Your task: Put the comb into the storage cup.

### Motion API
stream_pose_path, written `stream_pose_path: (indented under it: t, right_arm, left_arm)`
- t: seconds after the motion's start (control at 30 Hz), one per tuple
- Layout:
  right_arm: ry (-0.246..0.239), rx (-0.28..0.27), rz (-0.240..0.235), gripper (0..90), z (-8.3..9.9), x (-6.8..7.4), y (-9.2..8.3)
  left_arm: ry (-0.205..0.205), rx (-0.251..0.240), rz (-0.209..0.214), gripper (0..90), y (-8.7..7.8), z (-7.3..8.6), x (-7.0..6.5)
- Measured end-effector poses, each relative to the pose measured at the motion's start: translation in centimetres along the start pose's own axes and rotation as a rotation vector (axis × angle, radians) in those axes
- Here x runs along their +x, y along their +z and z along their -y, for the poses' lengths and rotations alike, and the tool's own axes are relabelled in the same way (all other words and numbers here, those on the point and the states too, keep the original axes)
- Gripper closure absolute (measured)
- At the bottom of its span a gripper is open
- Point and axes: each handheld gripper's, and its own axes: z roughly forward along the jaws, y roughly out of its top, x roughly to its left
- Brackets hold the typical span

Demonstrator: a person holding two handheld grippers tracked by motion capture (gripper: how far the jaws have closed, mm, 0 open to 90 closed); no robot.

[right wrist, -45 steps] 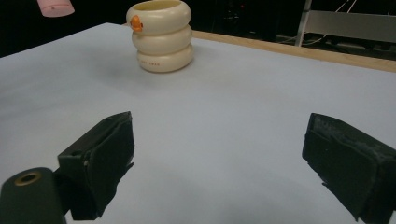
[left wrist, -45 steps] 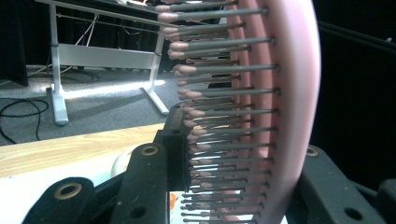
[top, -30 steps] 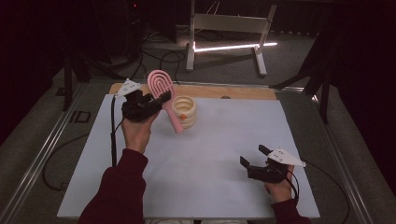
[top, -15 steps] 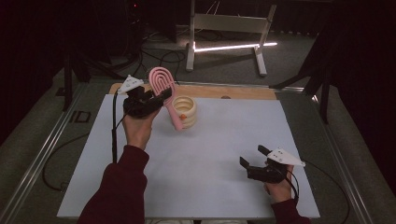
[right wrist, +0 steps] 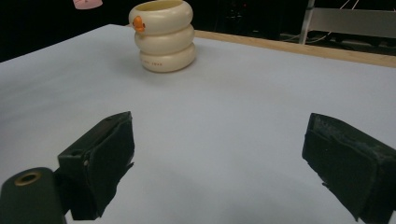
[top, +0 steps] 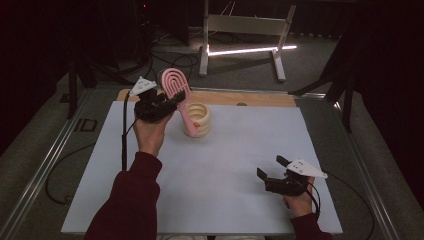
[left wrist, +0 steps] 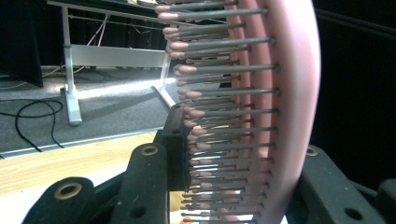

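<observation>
A table (top: 240,165) with a pale, white-blue top carries the scene, and a strip of bare wood (top: 250,98) runs along its far edge. A cream holder (top: 197,120) of three stacked rings stands upright near the far left part.

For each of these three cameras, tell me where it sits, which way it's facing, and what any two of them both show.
High view: above the person's side, looking forward and down on the white table; both forearms enter from below, left hand-held gripper clamping the pink hairbrush, right hand-held gripper open.
Left gripper view: rides the left hand-held gripper, looking along its jaws at the brush bristles.
Right gripper view: rides the right hand-held gripper, low, facing across the table to the cream ringed holder.
Shared: the high and right gripper views both show the holder.
</observation>
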Motion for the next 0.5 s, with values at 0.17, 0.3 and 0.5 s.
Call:
stream_pose_path:
  t: [0.17, 0.3, 0.5]
  right_arm:
    - [0.003, 0.002, -0.002, 9.1, 0.02, 0.01, 0.02]
    - [0.004, 0.002, -0.002, 9.1, 0.03, -0.03, 0.01]
    - [0.003, 0.003, -0.005, 9.1, 0.03, -0.04, 0.01]
  left_arm:
    - [0.002, -0.003, -0.014, 64.7, 0.33, -0.06, -0.04]
    - [-0.005, -0.007, -0.022, 64.7, 0.67, 0.02, 0.03]
    - [-0.002, -0.004, -0.037, 64.7, 0.95, 0.14, 0.18]
